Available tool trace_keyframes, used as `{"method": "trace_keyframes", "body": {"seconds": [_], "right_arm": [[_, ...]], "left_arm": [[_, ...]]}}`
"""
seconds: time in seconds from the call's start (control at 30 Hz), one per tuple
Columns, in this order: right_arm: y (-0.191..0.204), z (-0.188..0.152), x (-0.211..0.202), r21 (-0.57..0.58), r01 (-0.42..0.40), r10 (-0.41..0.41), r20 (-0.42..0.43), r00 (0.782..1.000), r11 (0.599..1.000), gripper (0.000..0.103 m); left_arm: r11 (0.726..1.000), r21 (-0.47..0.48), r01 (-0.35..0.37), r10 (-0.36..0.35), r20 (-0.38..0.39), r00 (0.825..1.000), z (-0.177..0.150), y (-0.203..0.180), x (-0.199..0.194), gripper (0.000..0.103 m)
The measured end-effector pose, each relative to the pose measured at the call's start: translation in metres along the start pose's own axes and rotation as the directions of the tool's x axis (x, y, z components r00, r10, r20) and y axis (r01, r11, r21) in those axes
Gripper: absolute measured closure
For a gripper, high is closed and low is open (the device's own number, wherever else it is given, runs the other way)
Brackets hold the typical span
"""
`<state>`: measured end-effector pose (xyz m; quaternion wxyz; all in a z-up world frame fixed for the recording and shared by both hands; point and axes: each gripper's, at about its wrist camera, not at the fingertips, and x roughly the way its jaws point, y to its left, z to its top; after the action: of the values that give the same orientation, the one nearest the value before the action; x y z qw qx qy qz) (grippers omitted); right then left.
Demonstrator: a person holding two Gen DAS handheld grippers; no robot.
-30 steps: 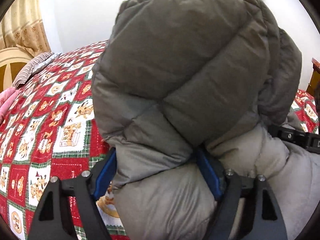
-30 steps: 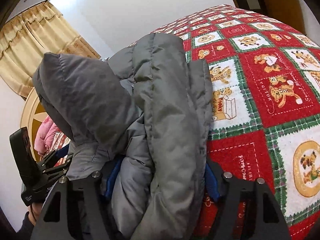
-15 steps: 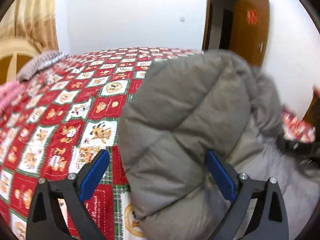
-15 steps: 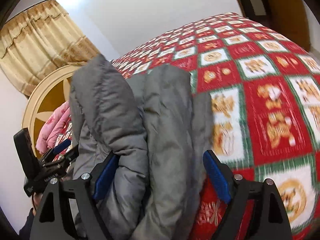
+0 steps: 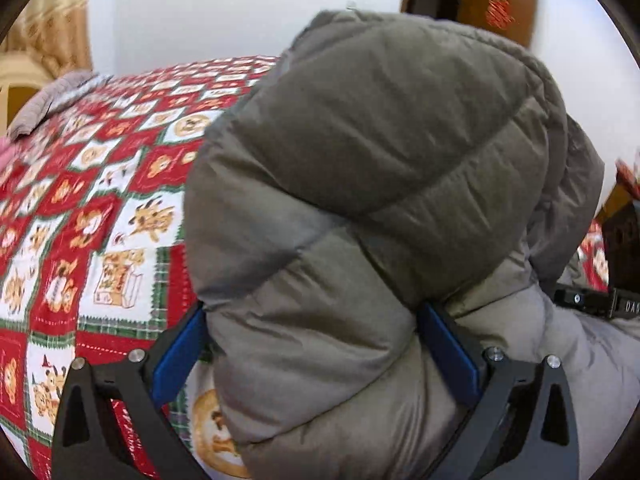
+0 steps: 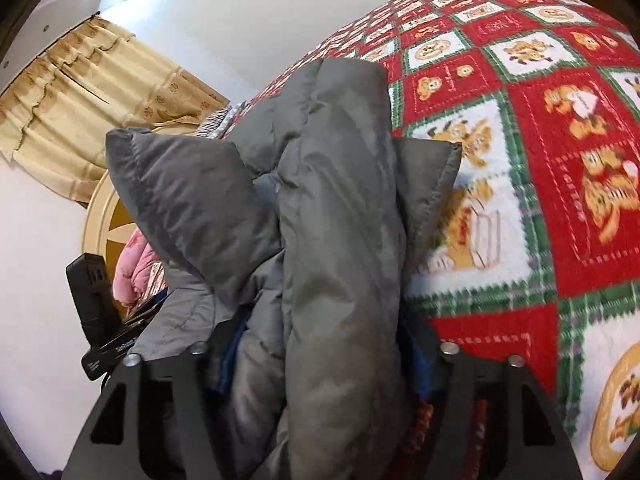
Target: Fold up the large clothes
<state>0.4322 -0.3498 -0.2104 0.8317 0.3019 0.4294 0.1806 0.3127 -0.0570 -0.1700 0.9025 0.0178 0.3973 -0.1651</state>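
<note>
A puffy grey down jacket lies bunched on a bed with a red, white and green cartoon quilt. My left gripper has its jaws opening to their widest. A thick fold of the jacket fills the gap and brushes the blue pads. In the right wrist view the jacket stands up in folds over the quilt. My right gripper has its jaws closing on a bundle of jacket folds, which bulges over and mostly hides its pads.
A pink garment and a striped grey cloth lie by the cream headboard under yellow curtains. A brown door stands at the back. The black body of the other tool shows at the left.
The left jaws spread wider and that view swung, so the jacket now fills it. The right jaws first widened, then closed in on the jacket folds, which shifted and bunched.
</note>
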Motion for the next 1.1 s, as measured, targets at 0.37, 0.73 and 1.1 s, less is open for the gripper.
{"method": "trace_keyframes", "body": {"seconds": [0.37,0.73,1.1], "right_arm": [[0.006,0.006,0.004,0.027,0.001,-0.001,0.029,1.000,1.000,0.076],[0.031,0.020,0.005,0.010,0.081,-0.081,0.070,0.994,0.997,0.082],[0.037,0.021,-0.010,-0.024,0.142,-0.139,0.089,0.986,0.990,0.083]], "left_arm": [[0.995,0.101,-0.020,0.019,0.012,1.000,-0.004,-0.034,-0.021,0.059],[0.987,0.139,-0.076,0.072,0.033,0.997,-0.008,-0.053,-0.042,0.080],[0.986,0.142,-0.088,0.080,0.061,0.995,-0.013,-0.058,-0.063,0.086]]}}
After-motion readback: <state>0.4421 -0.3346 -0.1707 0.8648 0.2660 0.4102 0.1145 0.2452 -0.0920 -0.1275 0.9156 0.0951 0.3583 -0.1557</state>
